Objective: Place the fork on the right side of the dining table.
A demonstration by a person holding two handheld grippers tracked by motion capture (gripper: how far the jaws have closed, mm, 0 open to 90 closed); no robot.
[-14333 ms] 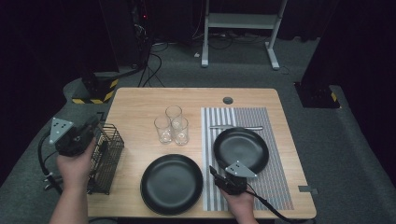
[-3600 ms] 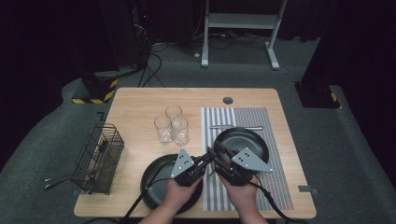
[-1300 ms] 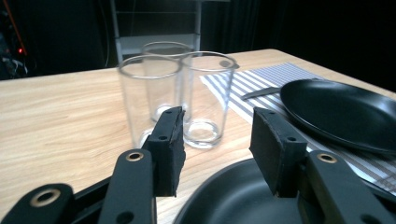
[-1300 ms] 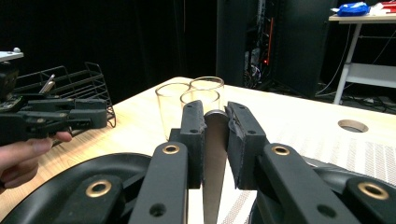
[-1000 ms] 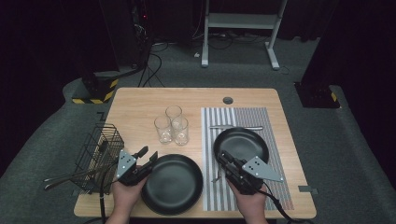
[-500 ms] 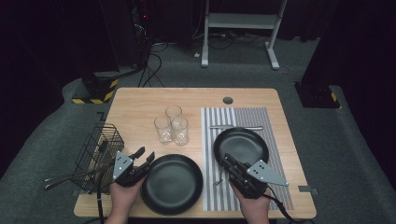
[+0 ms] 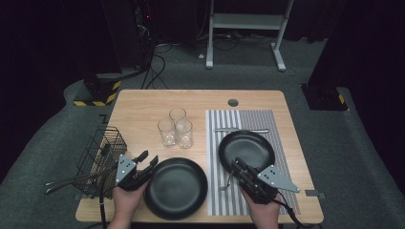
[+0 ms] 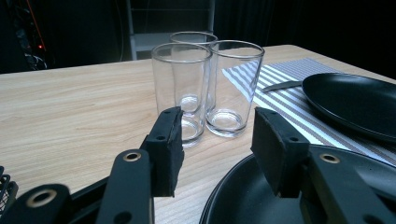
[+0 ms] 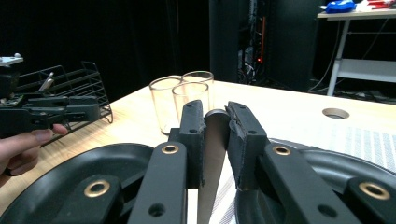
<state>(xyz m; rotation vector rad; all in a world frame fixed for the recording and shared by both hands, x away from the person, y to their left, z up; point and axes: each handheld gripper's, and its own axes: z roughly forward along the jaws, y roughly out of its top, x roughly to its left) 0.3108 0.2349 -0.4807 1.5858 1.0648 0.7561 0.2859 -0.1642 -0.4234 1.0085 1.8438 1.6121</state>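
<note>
Dark room, grey carpet floor (image 7: pixel 334 143), wooden table (image 7: pixel 143 102) in the middle, white desk frame (image 7: pixel 246 21) behind it, black cables (image 7: pixel 160 59) on the carpet, yellow-black striped base (image 7: pixel 98 93) at left

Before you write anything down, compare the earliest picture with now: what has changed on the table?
The left gripper has left the wire basket and sits open beside the near plate. The right gripper moved up to the rim of the far plate, jaws shut on a knife. Glasses and plates stayed put.
</note>
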